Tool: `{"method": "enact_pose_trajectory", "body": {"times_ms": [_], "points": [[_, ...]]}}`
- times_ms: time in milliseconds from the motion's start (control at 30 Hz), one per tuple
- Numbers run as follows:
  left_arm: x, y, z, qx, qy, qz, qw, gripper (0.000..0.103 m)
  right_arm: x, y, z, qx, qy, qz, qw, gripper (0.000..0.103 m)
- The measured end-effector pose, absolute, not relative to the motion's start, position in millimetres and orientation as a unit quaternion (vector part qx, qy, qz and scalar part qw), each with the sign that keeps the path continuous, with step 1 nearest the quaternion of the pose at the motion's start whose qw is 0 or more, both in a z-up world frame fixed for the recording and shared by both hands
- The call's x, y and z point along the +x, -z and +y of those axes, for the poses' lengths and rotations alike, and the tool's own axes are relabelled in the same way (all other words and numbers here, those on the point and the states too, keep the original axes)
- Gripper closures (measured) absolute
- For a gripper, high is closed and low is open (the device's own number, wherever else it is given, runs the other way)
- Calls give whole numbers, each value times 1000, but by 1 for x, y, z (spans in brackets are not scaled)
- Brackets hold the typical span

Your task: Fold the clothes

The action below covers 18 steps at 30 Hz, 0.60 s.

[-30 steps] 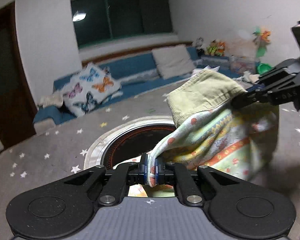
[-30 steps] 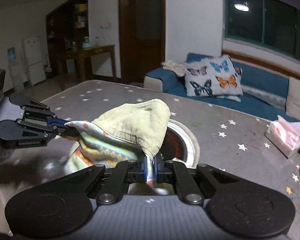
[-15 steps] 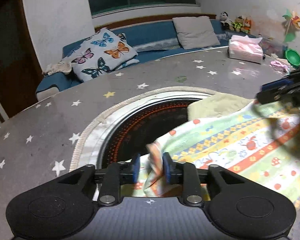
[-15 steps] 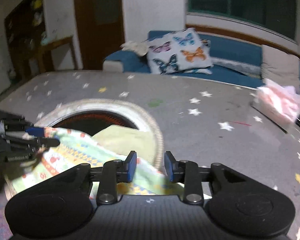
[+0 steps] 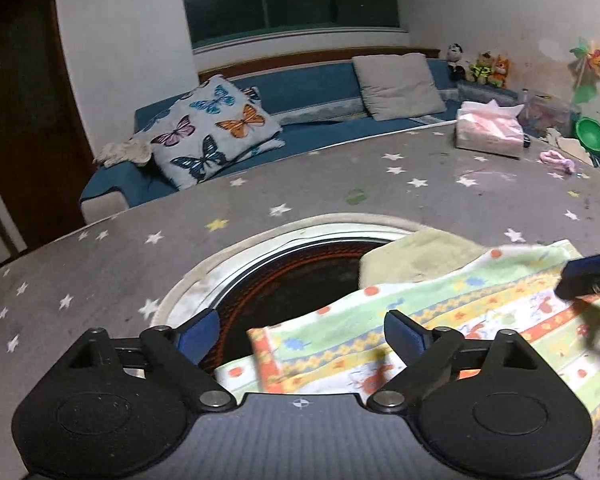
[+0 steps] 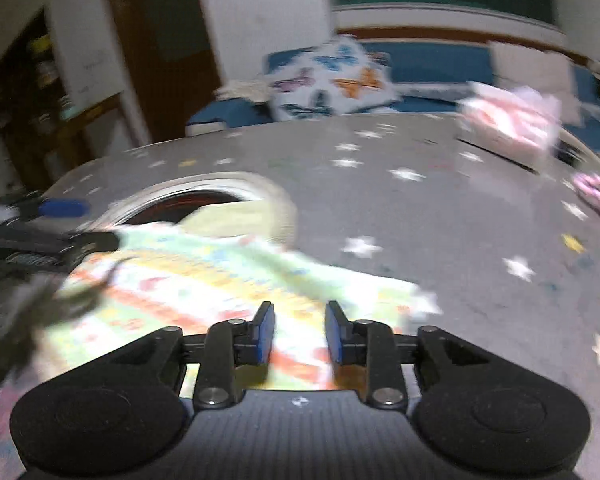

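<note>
Landmark: the round dark opening (image 5: 300, 276) ringed in white, set into the star-print table (image 5: 440, 188); every place below is given against it.
Garment: a small patterned cloth (image 5: 440, 320) with orange, yellow and green bands lies flat on the table, one corner over the opening's near-right rim, the rest spread away to the right of it.
Lining: a plain pale-green layer (image 5: 416, 254) shows at the cloth's far edge, draped onto the opening's right rim.
Left gripper (image 5: 302, 332): released, jaws spread wide, nothing between them; the cloth's near-left corner lies just under and ahead of it, at the opening's near edge.
Right gripper (image 6: 300, 334): released too, jaws parted with a clear gap, hovering above the cloth's right half, on the side away from the opening. This view is motion-blurred, so whether a pad grazes the fabric I cannot tell.
Fold state: judged partly done; one layer appears laid over another, edges not squared.
Risk 1: the corner over the opening could sag or slide in, since nothing supports it there.
Risk 2: a regrasp may pinch only the top layer, dragging the fold apart.
Risk 3: a pad may snag the loose turned-up orange hem.
Containers: the pink tissue box (image 5: 490, 134), far right of the opening, holds tissues bunched out of its top; the opening itself looks empty apart from the cloth edge.
</note>
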State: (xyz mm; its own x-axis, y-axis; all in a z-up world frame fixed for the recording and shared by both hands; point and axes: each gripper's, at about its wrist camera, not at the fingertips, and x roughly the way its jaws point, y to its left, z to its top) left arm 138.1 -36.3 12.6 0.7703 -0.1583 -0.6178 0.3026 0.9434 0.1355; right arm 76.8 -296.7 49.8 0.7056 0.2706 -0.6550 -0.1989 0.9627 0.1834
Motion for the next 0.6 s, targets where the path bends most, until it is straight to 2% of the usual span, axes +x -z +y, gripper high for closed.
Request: {"method": "enact_pose_trajectory", "body": {"times_ms": [267,600], "points": [[154,-2,-52,117,127,334,927,3,83,-59,-298,51,-130,339,931,86],[178,16,-52,106,111,360,920,0,128,-46,-265,35,-150,366,918,87]]}}
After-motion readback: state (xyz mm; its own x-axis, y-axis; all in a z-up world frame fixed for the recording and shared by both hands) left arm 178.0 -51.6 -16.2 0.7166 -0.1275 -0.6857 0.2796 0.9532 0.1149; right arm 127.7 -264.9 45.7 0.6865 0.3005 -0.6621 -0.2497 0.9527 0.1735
